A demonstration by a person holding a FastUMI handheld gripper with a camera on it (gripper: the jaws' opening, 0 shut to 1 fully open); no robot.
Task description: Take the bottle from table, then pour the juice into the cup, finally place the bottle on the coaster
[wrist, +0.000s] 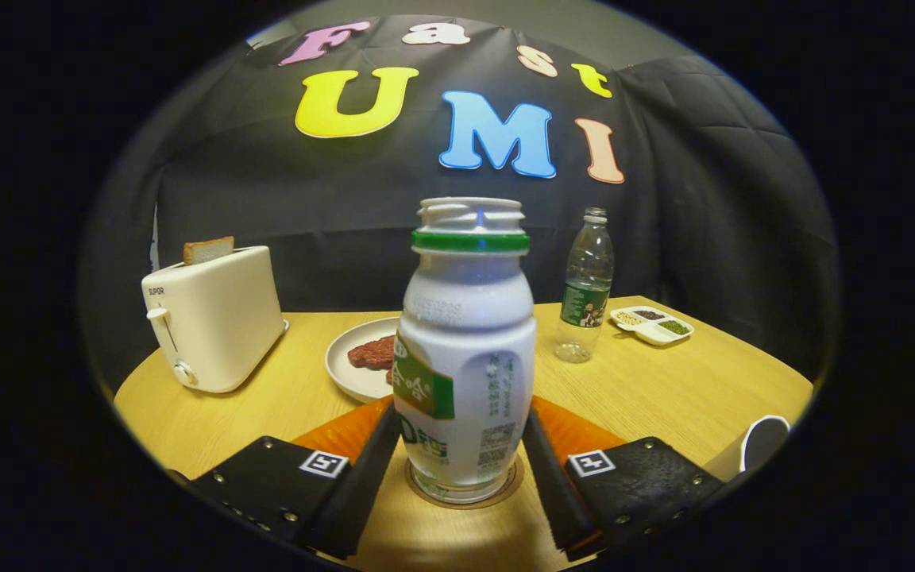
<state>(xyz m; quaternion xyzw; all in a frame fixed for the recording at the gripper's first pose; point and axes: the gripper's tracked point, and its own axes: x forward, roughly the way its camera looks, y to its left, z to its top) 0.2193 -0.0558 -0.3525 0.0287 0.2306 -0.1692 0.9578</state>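
Coaster sat under the uncapped juice bottle, upright, so I judged the placement done. My claw flanked its base; whether the fingers pressed or were apart, I couldn't tell.

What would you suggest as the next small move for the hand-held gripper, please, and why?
Probably open the fingers and draw straight back. The bottle stands upright with its base on the round coaster, so the last step looks done. The hand-held gripper has a finger against each side of the bottle, and the white cup sits off to the right, so a straight retreat should avoid tipping anything.
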